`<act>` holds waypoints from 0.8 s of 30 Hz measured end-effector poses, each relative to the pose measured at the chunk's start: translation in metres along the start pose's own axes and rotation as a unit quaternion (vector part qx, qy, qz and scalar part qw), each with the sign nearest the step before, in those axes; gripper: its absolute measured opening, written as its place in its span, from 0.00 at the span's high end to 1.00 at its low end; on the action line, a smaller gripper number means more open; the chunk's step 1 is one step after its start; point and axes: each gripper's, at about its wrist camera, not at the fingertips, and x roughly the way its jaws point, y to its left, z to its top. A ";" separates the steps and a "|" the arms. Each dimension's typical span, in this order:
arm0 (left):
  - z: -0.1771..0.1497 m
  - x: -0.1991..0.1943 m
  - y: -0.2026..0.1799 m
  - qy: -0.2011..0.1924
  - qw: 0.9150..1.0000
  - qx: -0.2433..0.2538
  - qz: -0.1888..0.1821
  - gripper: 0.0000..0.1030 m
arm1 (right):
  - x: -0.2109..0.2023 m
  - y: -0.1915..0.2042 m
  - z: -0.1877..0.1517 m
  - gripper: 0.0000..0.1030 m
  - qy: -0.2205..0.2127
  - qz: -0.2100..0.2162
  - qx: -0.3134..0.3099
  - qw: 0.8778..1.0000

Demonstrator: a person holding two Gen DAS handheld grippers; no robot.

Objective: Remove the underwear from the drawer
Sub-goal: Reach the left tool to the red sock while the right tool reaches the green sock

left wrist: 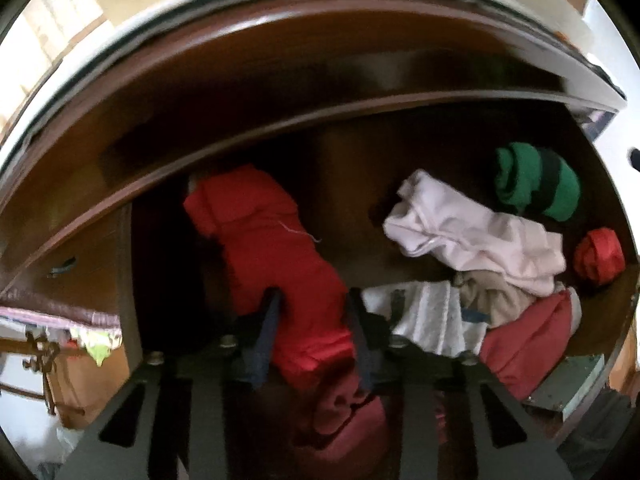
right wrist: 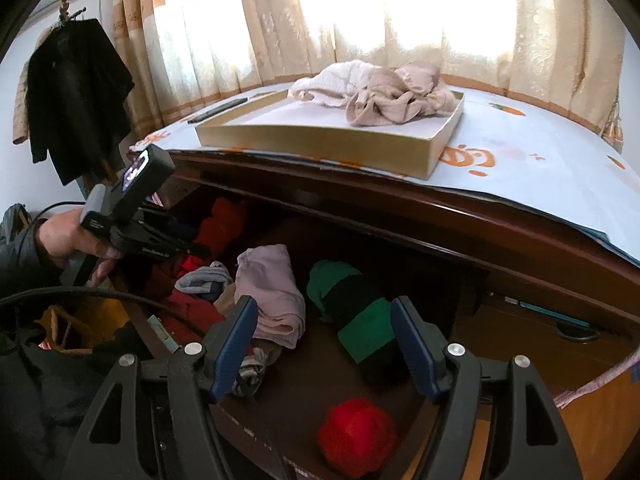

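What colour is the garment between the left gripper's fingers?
Bright red garment, pinched by the left gripper; clearest in the left wrist view.

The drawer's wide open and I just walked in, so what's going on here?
A person with a gripper in each hand is pulling clothes out of the drawer. The left gripper has its fingers closed on a red garment still lying inside. The right gripper hangs open and empty above the green-and-black roll. A few pale pieces already sit in the box on top.
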 end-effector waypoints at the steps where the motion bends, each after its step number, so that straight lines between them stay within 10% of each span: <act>1: -0.001 -0.002 -0.002 -0.004 1.000 0.007 -0.005 0.74 | 0.003 0.000 0.001 0.31 0.003 0.000 -0.001 1.000; 7: -0.004 -0.006 -0.029 -0.010 0.997 0.080 -0.020 0.75 | 0.023 -0.001 0.004 0.31 0.031 -0.011 -0.008 0.999; 24: -0.004 -0.019 0.002 -0.026 0.999 0.017 -0.022 0.37 | 0.063 -0.002 0.008 0.31 0.107 -0.030 -0.055 0.992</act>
